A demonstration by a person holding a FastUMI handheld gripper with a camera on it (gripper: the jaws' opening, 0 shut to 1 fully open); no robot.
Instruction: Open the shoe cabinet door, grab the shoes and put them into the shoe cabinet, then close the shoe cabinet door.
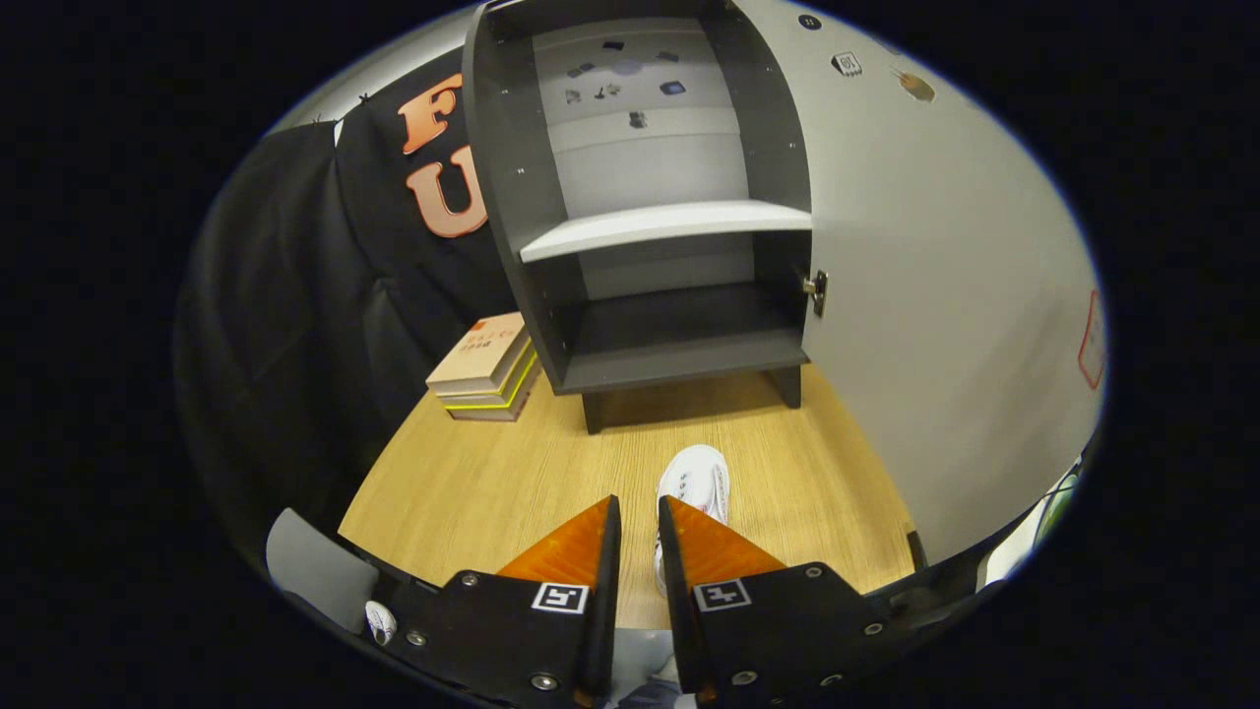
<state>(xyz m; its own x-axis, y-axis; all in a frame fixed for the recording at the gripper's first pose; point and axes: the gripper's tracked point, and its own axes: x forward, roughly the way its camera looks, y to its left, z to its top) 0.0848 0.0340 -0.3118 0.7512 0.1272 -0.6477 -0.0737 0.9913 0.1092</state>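
Observation:
The dark grey shoe cabinet (512, 197) stands open at the far end of the wooden table (472, 483). Its light grey door (945, 325) is swung wide to the right, hinged at a metal fitting (815, 292). Inside are a pale shelf (669, 228) and a bare bottom compartment (679, 335). A white shoe (696, 481) pokes out just ahead of the right finger, and its rim runs down into the narrow gap between the fingers. My gripper (639, 504) is closed to a thin slot on that rim, a short way in front of the cabinet. The right finger hides most of the shoe.
A stack of books (485, 369) lies on the table left of the cabinet. The open door walls off the right side. Bare wood lies between the fingers and the cabinet's feet. A grey object (310, 576) sits at the table's near left corner.

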